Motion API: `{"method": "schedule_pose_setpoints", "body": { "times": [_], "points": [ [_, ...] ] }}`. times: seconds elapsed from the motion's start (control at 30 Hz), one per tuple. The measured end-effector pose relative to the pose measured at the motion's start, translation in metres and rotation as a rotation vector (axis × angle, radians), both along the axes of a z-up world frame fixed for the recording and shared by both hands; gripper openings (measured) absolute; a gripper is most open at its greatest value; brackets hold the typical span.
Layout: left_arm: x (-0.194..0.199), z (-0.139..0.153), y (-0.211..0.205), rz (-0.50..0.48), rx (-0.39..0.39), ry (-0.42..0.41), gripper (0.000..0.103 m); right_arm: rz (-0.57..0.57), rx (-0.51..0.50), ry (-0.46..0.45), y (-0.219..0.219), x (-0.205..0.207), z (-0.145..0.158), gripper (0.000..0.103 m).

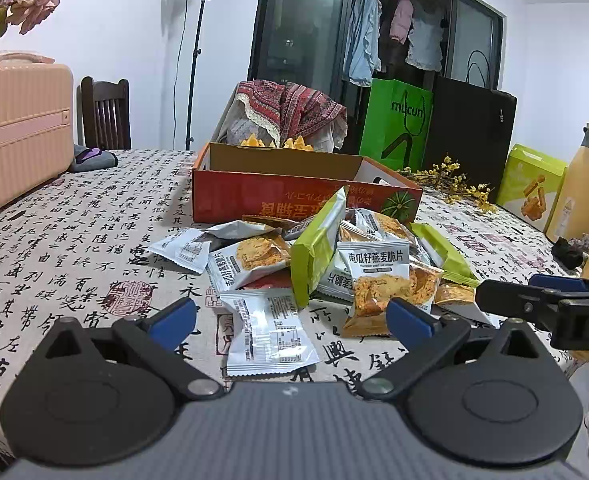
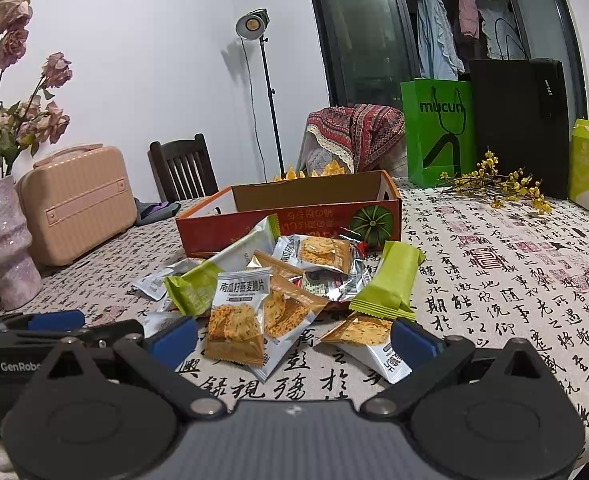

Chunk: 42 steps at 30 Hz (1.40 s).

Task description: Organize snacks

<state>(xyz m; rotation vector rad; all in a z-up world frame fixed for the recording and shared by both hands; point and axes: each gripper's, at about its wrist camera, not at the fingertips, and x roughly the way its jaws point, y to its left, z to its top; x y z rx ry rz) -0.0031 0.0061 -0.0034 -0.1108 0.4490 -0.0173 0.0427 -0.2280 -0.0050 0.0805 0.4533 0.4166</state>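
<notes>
Both tools hover low over the tabletop (image 1: pixel 74 216), side by side, facing a loose pile of snack packets with an open cardboard box (image 1: pixel 294 184) behind it.

Left hand-held gripper (image 1: pixel 290 320): jaws spread wide, nothing held. A white packet (image 1: pixel 270 332) lies flat on the cloth directly ahead, between the two blue pads. Its long axis runs roughly away from the tool, so the jaws would close across its short width.

Right hand-held gripper (image 2: pixel 294 338): jaws also spread wide, nothing held. An orange oat-crisp packet (image 2: pixel 238 316) leans upright just ahead of the left pad. A smaller orange and white packet (image 2: pixel 366 340) lies flat just ahead of the right pad, its long axis slanting across the jaw line.

A green packet (image 2: pixel 390 280) lies beyond these, ahead and to the right of the right tool. The rest of the pile sits farther forward, touching or close to the front wall of the box.

Judgement: the left tool is the nearer one to a clean single pick, as the white packet lies apart from the pile and already centred. The box lies straight ahead of both tools, beyond the pile, and appears the likely destination.
</notes>
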Motion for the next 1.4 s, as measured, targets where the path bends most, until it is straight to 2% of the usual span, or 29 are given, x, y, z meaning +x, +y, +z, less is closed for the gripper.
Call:
{"method": "schedule_pose_setpoints", "body": {
  "times": [1.4],
  "points": [
    [-0.0029,0.0001,0.0002,-0.006,-0.002,-0.016,0.103,-0.003,0.000,-0.003,0.0003,0.0001,0.0003,0.103]
  ]
}}
